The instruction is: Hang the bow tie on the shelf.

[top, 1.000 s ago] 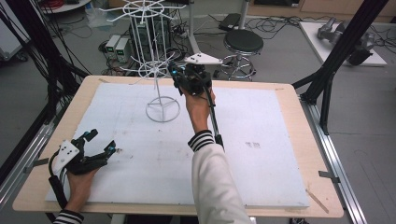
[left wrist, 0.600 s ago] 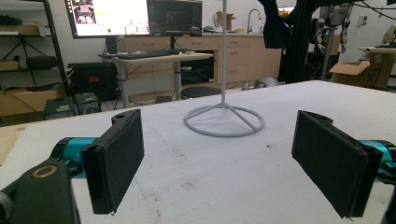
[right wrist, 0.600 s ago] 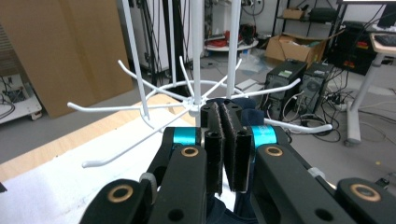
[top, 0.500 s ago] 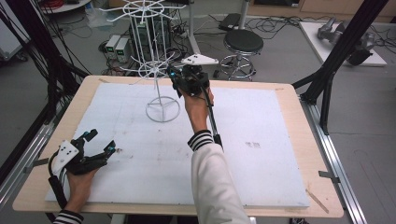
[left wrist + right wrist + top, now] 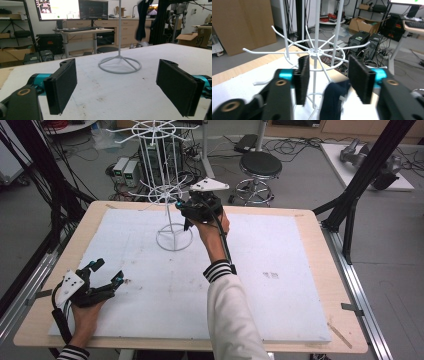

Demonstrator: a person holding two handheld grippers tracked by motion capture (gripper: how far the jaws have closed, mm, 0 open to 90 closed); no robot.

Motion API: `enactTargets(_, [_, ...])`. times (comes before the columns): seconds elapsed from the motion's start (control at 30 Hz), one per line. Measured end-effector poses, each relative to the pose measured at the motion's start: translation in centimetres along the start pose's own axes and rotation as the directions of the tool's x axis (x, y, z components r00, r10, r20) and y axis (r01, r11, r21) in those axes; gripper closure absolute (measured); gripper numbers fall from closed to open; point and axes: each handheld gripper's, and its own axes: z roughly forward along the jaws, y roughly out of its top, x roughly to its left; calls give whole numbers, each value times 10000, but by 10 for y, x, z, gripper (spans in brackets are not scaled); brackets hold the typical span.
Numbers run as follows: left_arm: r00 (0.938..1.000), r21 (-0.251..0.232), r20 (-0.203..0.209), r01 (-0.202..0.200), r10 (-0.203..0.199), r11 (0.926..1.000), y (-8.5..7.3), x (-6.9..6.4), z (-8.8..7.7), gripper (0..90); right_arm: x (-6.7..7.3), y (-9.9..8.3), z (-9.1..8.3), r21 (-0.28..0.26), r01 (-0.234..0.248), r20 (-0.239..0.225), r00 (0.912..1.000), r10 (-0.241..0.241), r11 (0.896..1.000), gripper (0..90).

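The right claw [image 5: 184,211] is held up at the far middle of the counter, beside the lower ring of hooks on a white wire rack [image 5: 170,200]. Its jaws have just been opening and now stand parted, pressing on nothing. In the right gripper view, the right claw [image 5: 328,77] has the rack's thin centre pole [image 5: 315,75] rising between its two black pads, without touching either. A dark blue piece of cloth [image 5: 334,100] hangs just below and between the pads, apart from both; which hook carries it cannot be told. White hooks [image 5: 259,52] fan out from the hub just above the pads.

The person's right hand [image 5: 212,222] grips the claw's body, and a striped cuff [image 5: 219,270] and pale sleeve run back to the near edge. A black cable [image 5: 222,240] trails along the forearm.

The rack stands on its round wire foot [image 5: 174,239] on the white sheet [image 5: 280,295] that covers the wooden counter [image 5: 320,235].

The left claw [image 5: 107,272] rests low near the front left corner, well apart from the rack, held in the left hand [image 5: 85,312]. Its jaws are wide open and empty. In the left gripper view the left claw [image 5: 117,82] looks across the bare sheet at the round foot [image 5: 119,65].

Beyond the counter a black stool [image 5: 260,167] and computer boxes [image 5: 125,170] stand on the floor.
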Motion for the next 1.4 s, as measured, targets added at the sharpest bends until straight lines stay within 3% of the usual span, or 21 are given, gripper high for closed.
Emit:
enactTargets(0.1, [10000,-6,-2,-2,2,10000,0,0,0,172,4,1,-2,115,431,117,9990,-433,9990,378])
enactTargets(0.3, [10000,-6,9,9,-9,10000,0,0,0,172,5,3,-15,-80,690,-53,9976,-690,9976,193])
enactTargets(0.37, [10000,-21,3,17,-17,10000,0,0,0,172,6,4,-23,102,712,-43,9975,-712,9974,152])
enactTargets(0.5, [10000,-34,-5,-30,30,10000,0,0,0,172,6,0,-55,-489,983,-203,9948,-994,9940,148])
enactTargets(0.57, [10000,-86,-6,-23,23,10000,0,-1,0,172,3,-6,-74,-500,1031,-149,9945,-1039,9934,147])
enactTargets(0.73, [9999,-67,-9,-124,124,9999,0,-1,-1,172,-14,-43,-144,-843,1152,450,9927,-1117,9898,150])
enactTargets(0.9, [9998,-80,-8,-218,218,9997,0,-2,-1,172,-36,-100,-207,-509,1181,1225,9862,-1112,9917,154])
enactTargets(1.03, [9998,-129,-22,-196,196,9997,0,-2,-1,170,-50,-151,-243,-651,378,1813,9831,-255,9972,154])
enactTargets(1.17, [9998,-137,-42,-207,207,9997,0,-2,-1,168,-50,-202,-258,-1429,49,2322,9722,287,9897,153])
enactTargets(1.23, [9997,-161,-101,-244,242,9996,0,-3,-2,169,-47,-221,-260,-2188,-175,2418,9677,716,9756,153])
enactTargets(1.33, [9996,-166,-137,-264,262,9995,0,-3,-2,168,-45,-245,-255,-3046,28,2644,9609,817,9525,153])
enactTargets(1.4, [9995,-169,-160,-270,267,9995,0,-3,-2,168,-46,-249,-252,-3147,45,2675,9599,841,9492,153])
